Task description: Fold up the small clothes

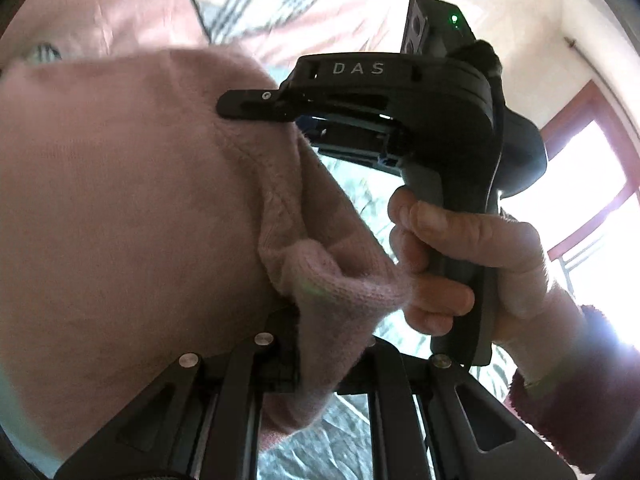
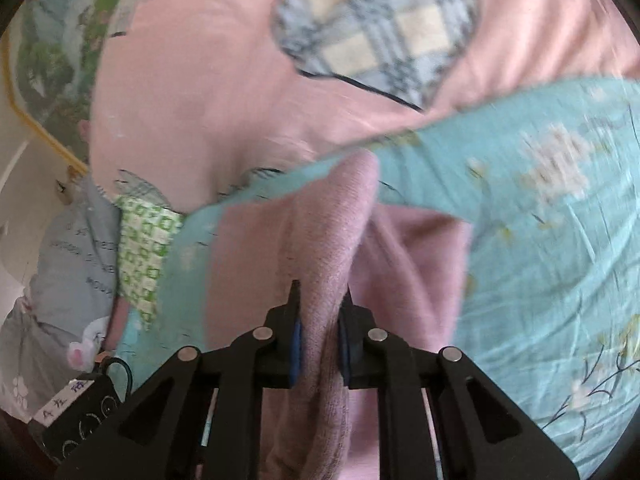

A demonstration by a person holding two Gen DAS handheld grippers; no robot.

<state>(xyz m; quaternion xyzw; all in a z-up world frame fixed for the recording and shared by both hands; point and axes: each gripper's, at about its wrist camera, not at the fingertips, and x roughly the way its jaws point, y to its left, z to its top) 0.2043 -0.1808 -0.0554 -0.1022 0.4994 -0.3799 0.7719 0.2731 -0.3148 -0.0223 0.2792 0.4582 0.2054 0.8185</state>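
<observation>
Two views. Left wrist: pink knit garment (image 1: 132, 200) fills 9 o'clock, folds hiding the left hand-held gripper (image 1: 296, 360); state undeterminable. Right hand-held gripper (image 1: 244, 106) bites the cloth edge. Right wrist: jaws clamp a garment ridge (image 2: 332, 248) running 6 to 12 over the bed (image 2: 540, 248).

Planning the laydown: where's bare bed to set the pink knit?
Free: teal sheet right of the knit, and pink quilt left of the plaid heart. Crowded: grey clothes and green-check cloth at left.
</observation>
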